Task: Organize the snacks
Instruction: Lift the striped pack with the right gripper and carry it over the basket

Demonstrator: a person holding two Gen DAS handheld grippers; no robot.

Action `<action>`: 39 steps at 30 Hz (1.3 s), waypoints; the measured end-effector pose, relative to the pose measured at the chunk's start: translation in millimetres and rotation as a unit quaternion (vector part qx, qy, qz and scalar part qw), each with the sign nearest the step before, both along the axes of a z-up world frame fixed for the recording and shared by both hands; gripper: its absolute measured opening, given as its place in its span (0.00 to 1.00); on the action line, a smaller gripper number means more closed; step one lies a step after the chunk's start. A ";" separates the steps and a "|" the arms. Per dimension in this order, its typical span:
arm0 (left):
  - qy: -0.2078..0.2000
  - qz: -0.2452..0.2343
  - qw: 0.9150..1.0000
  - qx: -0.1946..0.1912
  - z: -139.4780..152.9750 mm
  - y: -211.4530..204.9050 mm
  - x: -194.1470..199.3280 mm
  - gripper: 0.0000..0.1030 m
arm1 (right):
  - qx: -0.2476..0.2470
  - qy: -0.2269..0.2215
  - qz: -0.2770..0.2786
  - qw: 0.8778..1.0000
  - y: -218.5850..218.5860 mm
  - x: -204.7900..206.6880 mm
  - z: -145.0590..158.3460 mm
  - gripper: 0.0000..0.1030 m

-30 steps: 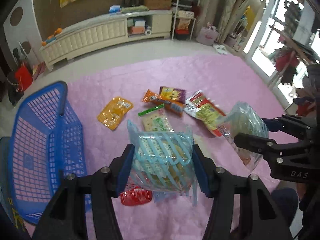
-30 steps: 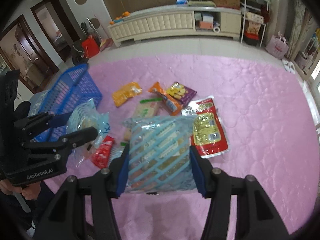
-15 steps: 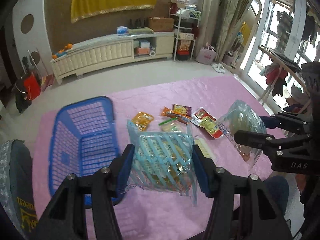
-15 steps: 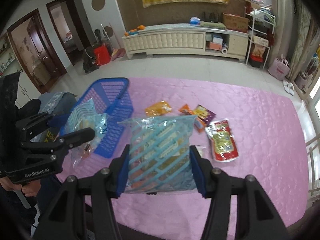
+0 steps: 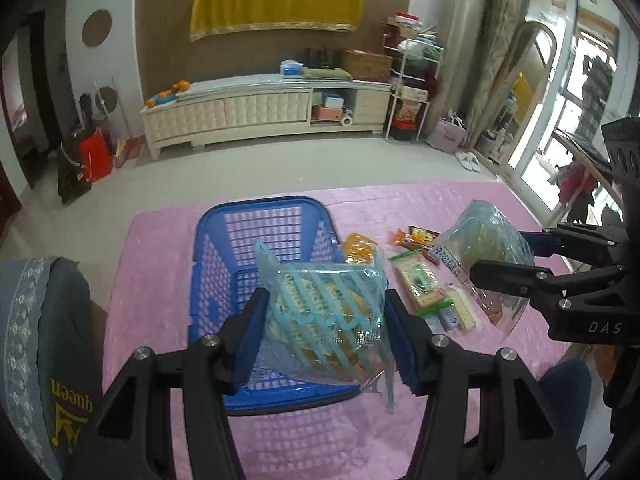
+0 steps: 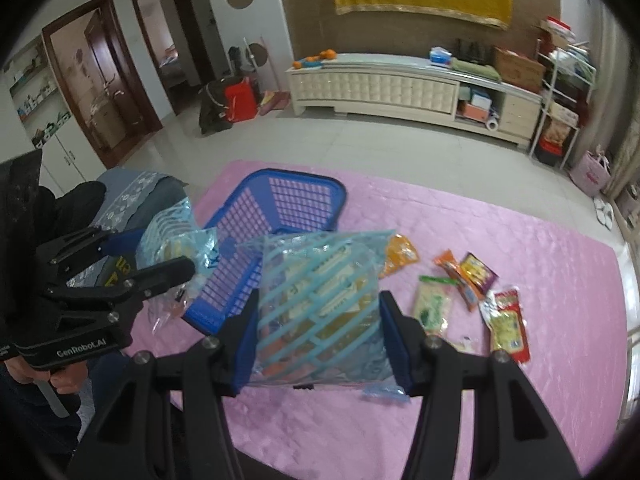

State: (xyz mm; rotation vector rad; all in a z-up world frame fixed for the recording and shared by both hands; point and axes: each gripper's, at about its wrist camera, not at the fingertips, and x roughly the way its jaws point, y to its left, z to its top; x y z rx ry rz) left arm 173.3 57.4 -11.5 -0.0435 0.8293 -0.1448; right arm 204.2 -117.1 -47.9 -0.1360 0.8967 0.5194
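My left gripper is shut on a clear snack bag with light-blue stripes, which hangs over the near half of the blue plastic basket. My right gripper is shut on a second striped snack bag, held above the pink mat just right of the basket. Each gripper shows in the other's view: the right gripper with its bag, the left gripper with its bag.
Loose snacks lie on the pink mat right of the basket: an orange packet, a green cracker pack, a purple packet, a red-and-yellow packet. A person's knee under grey cloth is at the left. A long cabinet stands beyond.
Both grippers have lifted and swung left with their bags still held. The basket has come from the left edge to the middle, under the left bag, and the loose snacks now lie to the right.
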 end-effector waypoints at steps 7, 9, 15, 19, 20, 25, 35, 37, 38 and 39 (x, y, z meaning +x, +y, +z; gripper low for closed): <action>0.016 0.018 1.000 0.003 -7.3 40.2 23.6 0.53 | -0.007 0.010 0.018 1.000 37.8 23.4 -7.5 0.58; 0.020 0.020 1.000 0.000 -8.9 47.6 31.8 0.53 | -0.009 0.015 0.021 1.000 47.4 31.0 -12.2 0.58; 0.028 0.029 0.999 -0.010 -15.1 67.0 51.7 0.53 | -0.014 0.025 0.028 0.999 70.2 52.9 -20.2 0.58; 0.043 0.035 0.998 -0.017 -25.2 79.4 69.4 0.53 | -0.024 0.030 0.034 0.999 85.3 68.1 -24.7 0.58; 0.047 0.035 0.998 -0.018 -28.2 80.4 72.3 0.53 | -0.026 0.031 0.034 0.999 87.6 70.8 -25.7 0.58; 0.063 0.040 0.997 -0.032 -40.8 85.4 89.3 0.53 | -0.036 0.046 0.033 0.998 96.5 93.6 -38.6 0.58; 0.076 0.044 0.995 -0.052 -55.7 87.5 122.4 0.53 | -0.040 0.064 0.034 0.997 99.8 118.0 -52.3 0.58; 0.079 0.044 0.994 -0.055 -59.9 86.5 125.8 0.54 | -0.045 0.065 0.038 0.996 102.5 120.4 -53.6 0.58; 0.082 0.043 0.994 -0.057 -62.2 87.2 128.3 0.54 | -0.048 0.064 0.039 0.996 104.2 121.1 -53.9 0.58; 0.086 0.045 0.994 -0.059 -64.7 87.0 130.5 0.54 | -0.052 0.063 0.041 0.996 106.1 122.1 -54.6 0.58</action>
